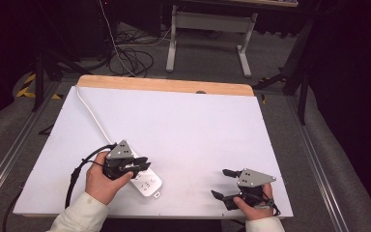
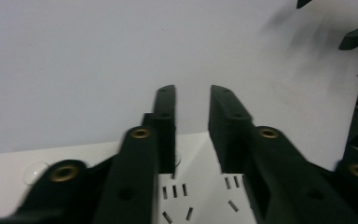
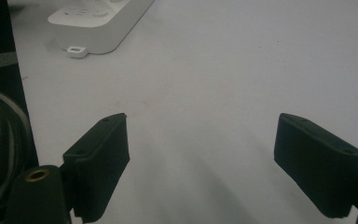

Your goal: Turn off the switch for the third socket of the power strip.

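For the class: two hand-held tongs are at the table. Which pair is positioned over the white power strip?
The left tongs: their jaws, narrowly apart, reach across the power strip. The right tongs are spread wide over bare table, apart from the strip.

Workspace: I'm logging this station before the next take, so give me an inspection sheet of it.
Surface: white board with a wooden strip along its far edge, bare apart from the items below.
Job's things: white power strip lying flat near the front left, sockets up.
Clutter: nothing seen.
Grippers: left gripper over the power strip, jaws a narrow gap apart, nothing between them; right gripper at front right above bare board, jaws wide open, empty.
Cables: white cord runs from the power strip to the far left corner; black cable loops from the left gripper.
Surroundings: grey floor, loose black cables and a white desk frame beyond the table.
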`<state>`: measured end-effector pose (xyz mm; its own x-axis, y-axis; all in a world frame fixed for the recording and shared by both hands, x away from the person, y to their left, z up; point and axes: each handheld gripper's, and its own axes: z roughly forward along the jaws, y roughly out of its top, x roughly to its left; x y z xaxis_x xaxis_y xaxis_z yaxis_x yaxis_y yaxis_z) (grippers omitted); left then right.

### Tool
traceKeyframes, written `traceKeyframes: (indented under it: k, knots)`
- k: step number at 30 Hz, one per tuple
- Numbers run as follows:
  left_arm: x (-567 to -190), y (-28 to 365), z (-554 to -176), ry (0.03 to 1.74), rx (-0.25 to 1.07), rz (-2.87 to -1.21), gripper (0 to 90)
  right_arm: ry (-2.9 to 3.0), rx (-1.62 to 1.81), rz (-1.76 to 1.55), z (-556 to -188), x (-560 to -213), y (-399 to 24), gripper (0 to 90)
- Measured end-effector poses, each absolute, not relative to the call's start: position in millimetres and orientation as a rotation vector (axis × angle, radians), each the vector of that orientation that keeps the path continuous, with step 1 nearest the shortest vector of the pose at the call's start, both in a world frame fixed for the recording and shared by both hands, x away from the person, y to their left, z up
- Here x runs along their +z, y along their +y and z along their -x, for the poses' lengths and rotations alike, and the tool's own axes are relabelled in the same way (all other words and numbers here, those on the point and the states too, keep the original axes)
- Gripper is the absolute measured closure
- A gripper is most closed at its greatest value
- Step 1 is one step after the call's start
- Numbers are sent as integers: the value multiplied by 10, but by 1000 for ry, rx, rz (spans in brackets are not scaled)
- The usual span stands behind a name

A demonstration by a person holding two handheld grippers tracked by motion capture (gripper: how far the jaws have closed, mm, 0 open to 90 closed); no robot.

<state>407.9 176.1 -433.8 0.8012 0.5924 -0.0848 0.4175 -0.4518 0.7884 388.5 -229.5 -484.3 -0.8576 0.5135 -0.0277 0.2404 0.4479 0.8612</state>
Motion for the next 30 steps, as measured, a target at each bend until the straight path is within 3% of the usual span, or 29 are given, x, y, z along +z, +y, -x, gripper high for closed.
traceKeyframes:
  k: [13,21,30]
  knots:
    - [-4126,1926,-3998,730,308,-2015,257,2419,1379,-637,-3879,-4848,-2303,151]
    - [-4067,2150,-3939,709,336,-1948,163,2409,1384,-648,-3879,-4847,-2310,151]
    - [-4124,2434,-3847,711,331,-1922,127,2411,1389,-643,-3879,-4847,-2314,144]
